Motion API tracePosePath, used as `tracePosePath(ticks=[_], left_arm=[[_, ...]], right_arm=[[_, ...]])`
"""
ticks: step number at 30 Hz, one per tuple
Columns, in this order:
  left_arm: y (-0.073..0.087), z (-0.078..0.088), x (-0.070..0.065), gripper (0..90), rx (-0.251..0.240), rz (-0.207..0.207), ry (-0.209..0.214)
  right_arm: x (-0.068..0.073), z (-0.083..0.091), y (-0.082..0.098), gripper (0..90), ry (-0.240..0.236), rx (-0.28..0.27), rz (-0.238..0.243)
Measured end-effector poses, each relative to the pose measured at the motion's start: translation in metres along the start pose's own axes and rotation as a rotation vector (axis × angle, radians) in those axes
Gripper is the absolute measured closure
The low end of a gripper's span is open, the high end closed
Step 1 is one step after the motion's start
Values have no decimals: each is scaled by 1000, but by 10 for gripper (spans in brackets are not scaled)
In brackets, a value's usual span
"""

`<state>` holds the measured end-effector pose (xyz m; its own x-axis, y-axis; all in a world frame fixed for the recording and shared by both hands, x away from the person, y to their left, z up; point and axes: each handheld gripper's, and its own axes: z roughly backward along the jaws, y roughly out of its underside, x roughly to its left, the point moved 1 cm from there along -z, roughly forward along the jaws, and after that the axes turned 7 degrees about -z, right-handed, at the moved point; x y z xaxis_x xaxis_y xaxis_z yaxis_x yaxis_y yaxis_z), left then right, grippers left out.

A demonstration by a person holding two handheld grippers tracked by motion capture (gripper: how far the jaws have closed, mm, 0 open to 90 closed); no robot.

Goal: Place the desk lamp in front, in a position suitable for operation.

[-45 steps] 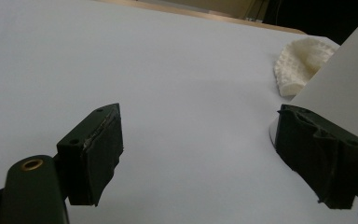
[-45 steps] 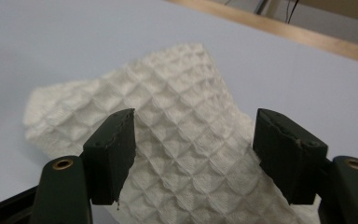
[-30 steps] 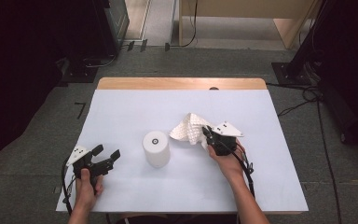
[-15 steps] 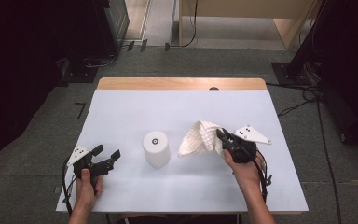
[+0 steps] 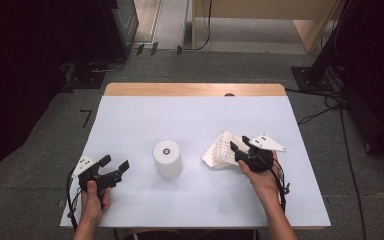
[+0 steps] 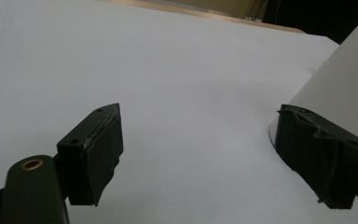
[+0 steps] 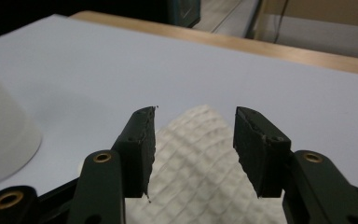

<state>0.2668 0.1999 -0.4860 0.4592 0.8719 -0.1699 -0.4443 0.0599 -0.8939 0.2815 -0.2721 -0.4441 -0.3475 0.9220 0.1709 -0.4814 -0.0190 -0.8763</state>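
A white paper towel roll (image 5: 167,159) stands upright near the middle of the white table (image 5: 180,115). It also shows as a white shape at the right edge of the left gripper view (image 6: 349,88) and at the left of the right gripper view (image 7: 0,135). A crumpled, embossed paper towel sheet (image 5: 220,150) lies right of the roll. My right gripper (image 5: 238,142) is at the sheet's right edge. Its jaws have just been opening; the sheet (image 7: 196,158) lies between and below them, and the pads do not press on it. My left gripper (image 5: 115,164) rests left of the roll, jaws apart and empty (image 6: 205,154).
The table's far edge is a bare wooden strip (image 5: 195,89). Dark equipment and cables stand on the floor beyond and to the right (image 5: 330,100). Bare white tabletop stretches behind the roll and along the front edge.
The right gripper carried the sheet to the right, away from the roll, then opened its jaws and let it go onto the table. The left gripper stayed where it was.
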Motion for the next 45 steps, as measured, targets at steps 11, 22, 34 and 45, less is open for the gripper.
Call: tracePosePath(ticks=[11,22,34,45], left_arm=[[0,0,0,156,2,-2,-1],[0,0,0,156,0,-1,1],[0,0,0,156,0,-2,3],[0,0,0,157,3,-3,3]], right_arm=[[17,-26,37,503,-7,196,174],[37,-25,14,849,-64,87,144],[27,-19,13,340,-52,76,143],[9,-69,32,176,79,234,86]])
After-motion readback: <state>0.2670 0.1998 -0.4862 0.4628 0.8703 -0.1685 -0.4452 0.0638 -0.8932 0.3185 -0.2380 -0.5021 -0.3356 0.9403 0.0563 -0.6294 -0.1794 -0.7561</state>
